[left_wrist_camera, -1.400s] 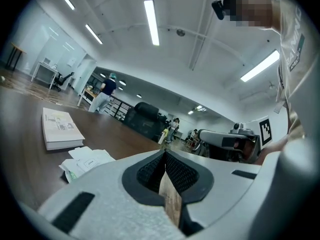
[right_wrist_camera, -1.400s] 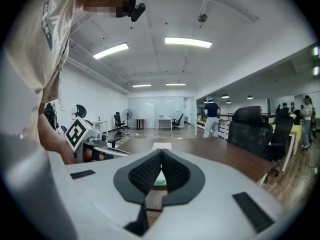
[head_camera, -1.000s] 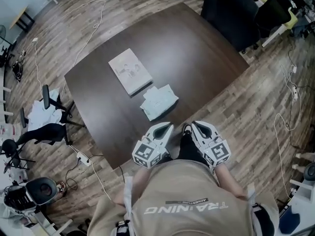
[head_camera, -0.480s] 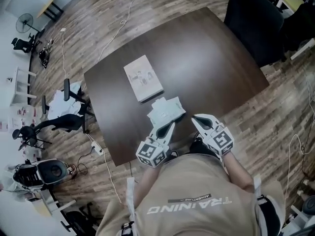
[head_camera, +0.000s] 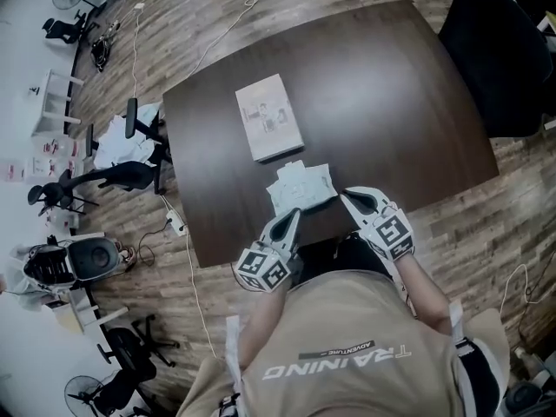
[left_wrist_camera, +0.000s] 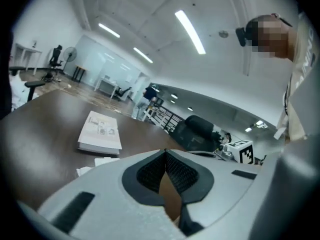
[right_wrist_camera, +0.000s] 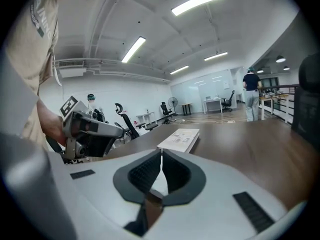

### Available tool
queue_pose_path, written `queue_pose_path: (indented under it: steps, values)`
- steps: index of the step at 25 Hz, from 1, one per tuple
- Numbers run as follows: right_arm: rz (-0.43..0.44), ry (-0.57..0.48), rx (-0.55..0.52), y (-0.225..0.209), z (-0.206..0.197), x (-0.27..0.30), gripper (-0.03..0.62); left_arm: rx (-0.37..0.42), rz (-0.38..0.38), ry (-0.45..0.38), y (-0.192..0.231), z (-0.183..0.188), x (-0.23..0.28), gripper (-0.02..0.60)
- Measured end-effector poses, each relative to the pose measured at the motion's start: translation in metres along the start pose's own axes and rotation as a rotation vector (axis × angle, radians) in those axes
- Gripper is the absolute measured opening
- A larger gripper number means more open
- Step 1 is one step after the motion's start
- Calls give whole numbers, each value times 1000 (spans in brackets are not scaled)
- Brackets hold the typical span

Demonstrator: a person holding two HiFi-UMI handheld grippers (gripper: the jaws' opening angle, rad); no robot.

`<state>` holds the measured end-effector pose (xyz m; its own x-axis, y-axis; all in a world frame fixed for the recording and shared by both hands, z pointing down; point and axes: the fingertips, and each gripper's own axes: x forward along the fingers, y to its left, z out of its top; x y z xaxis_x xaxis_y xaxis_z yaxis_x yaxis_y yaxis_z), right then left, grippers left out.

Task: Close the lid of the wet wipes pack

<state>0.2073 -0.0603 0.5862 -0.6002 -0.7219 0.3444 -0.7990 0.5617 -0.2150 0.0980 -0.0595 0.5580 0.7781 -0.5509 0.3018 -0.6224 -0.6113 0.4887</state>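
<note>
Looking down from the head view, the white crinkled soft-plastic wet wipes pack [head_camera: 301, 187] lies on the dark brown wooden table [head_camera: 391, 102], close to the near edge and right in front of the person. Whether its lid is up or down, I can't make out from here. Just beyond the pack sits a flat white rectangular booklet with a printed cover [head_camera: 269, 117], very close to it, though contact is not clear.

The left gripper [head_camera: 294, 215], grey and white with a marker cube at its back, points at the pack's near left corner, its tip just at the edge. The right gripper [head_camera: 347, 195] points in from the pack's right side, its tip just beside that edge. Neither view settles whether either one touches the pack.

In the left gripper view the two dark ribbed pads meet at the tip, jaws together, with nothing between them and only brown tabletop showing through the gap behind. A white corner of the pack peeks out at the lower left, the booklet beyond it.

In the right gripper view it's the same story: pads closed tip to tip, nothing gripped, the booklet ahead on the table and the left gripper off to the left.

A black office chair [head_camera: 504, 59] stands by the table's far right corner on the wood-plank floor [head_camera: 217, 16].
</note>
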Motion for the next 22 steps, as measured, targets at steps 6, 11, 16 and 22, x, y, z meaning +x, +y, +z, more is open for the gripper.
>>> queue_pose_path:
  steps: [6, 11, 16, 22]
  values:
    - [-15, 25, -21, -5, 4, 18, 15, 119, 24, 17, 35, 6, 7, 9]
    - [-37, 63, -48, -4, 18, 30, 17, 227, -56, -2, 36, 31, 20, 9]
    - [-104, 118, -82, -8, 20, 59, 17, 182, -113, 9, 60, 31, 23, 9]
    - [-95, 149, -56, 2, 24, 104, 17, 183, -103, 48, 91, 23, 13, 9]
